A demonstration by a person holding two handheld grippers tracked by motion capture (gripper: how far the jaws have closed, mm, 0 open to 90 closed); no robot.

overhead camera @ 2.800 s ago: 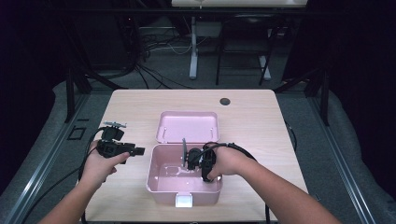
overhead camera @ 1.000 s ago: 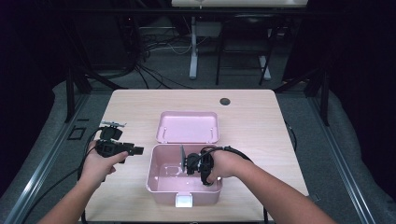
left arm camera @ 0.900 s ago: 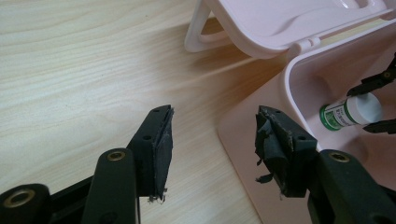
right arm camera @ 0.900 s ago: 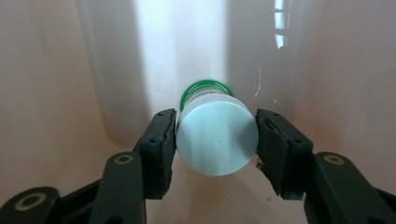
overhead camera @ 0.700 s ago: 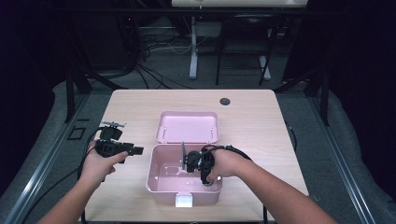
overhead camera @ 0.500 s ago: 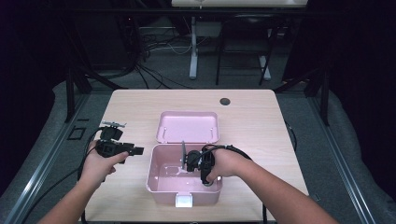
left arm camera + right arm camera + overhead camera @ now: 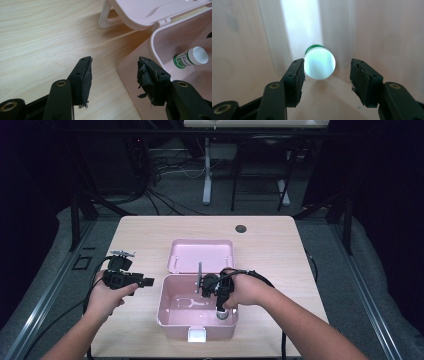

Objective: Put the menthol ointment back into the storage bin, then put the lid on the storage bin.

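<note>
The little white-capped bottle (image 7: 319, 63) in the pink box (image 7: 172, 317) looks light, stiff and slick, best pinched across its cap, between the right hand-held gripper (image 7: 325, 71), just opened wide, gripping nothing.

We see a small dark disc (image 7: 241, 228) at the wooden table's (image 7: 280, 250) far edge, with cables (image 7: 165, 170) on the floor beyond.

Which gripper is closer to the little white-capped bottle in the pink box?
Right. The right gripper hangs above the bottle, open fingers straddling it; the left gripper waits outside the pink box.
</note>
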